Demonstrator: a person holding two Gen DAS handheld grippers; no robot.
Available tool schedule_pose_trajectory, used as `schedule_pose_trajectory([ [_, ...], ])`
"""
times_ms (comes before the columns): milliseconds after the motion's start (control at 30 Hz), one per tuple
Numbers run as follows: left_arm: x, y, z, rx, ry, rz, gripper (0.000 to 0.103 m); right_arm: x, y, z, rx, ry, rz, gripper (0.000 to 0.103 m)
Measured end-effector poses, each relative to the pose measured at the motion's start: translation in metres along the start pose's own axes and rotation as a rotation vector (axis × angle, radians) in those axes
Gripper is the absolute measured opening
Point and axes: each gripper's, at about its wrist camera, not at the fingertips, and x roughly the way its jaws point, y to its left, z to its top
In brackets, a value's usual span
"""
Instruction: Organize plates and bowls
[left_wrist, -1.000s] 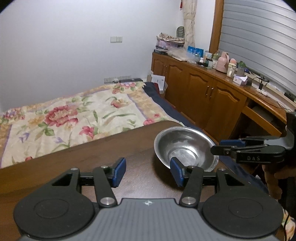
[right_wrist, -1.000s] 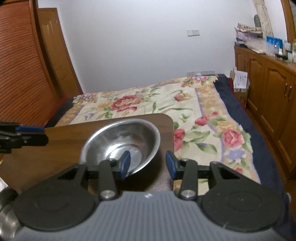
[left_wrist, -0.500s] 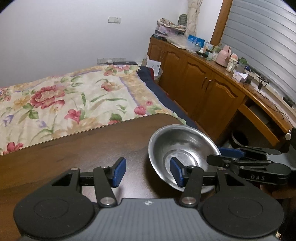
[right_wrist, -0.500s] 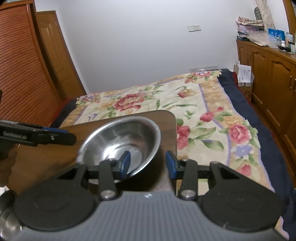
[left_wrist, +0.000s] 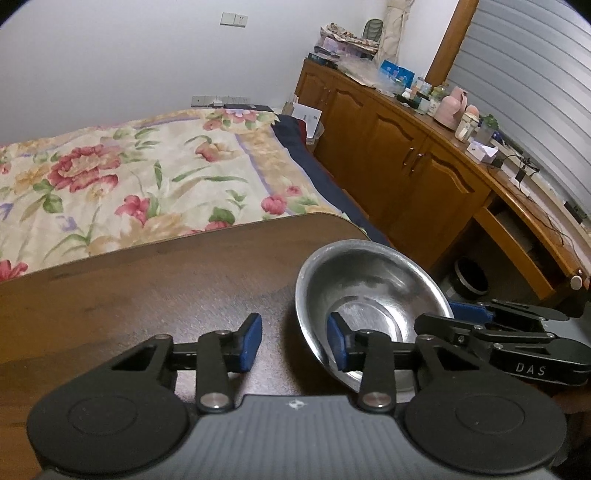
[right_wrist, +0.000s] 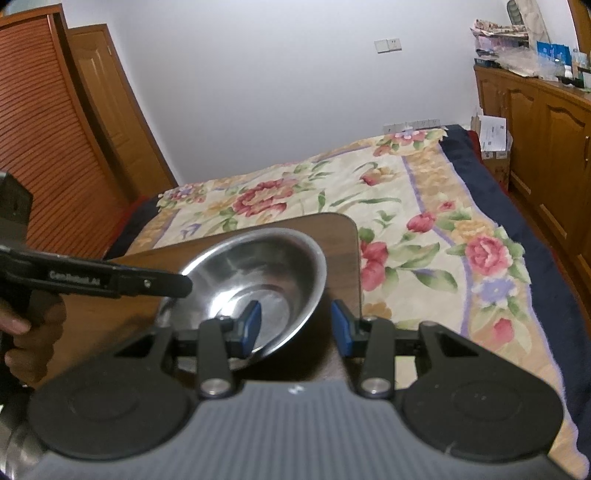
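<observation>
Bedroom with floral bedspread (left_wrist: 122, 177) beyond a dark wooden table (left_wrist: 155, 280); on the table's far right corner, a steel bowl (left_wrist: 369, 295), tilted; straddling its near-left rim, left gripper (left_wrist: 294, 343), jaws just narrowed yet still apart, right pad (left_wrist: 338, 345) inside the bowl, contact unclear; at the opposite rim, right gripper (right_wrist: 294, 328), likewise parted, one pad (right_wrist: 251, 326) inside, grip unclear.
</observation>
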Motion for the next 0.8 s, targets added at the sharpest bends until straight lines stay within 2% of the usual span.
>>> schedule_pose_trajectory([
  [67,0.002,0.001,-0.001,-0.007,0.006,-0.004,0.034,0.001,0.001,-0.001,0.003,0.007,0.006,0.043],
  [100,0.003,0.002,-0.001,-0.013,0.011,-0.012,0.028,0.001,0.000,-0.001,0.005,0.010,0.010,0.042],
  [200,0.002,0.002,-0.001,-0.028,0.020,-0.045,0.014,0.003,-0.001,-0.001,0.019,0.022,0.024,0.032],
  [267,0.000,0.001,0.000,-0.029,0.022,-0.051,0.014,0.001,-0.002,0.000,0.033,0.031,0.042,0.023],
  [800,-0.054,-0.037,0.003,0.046,-0.060,-0.088,0.014,-0.043,0.004,0.018,0.040,-0.027,0.003,0.016],
])
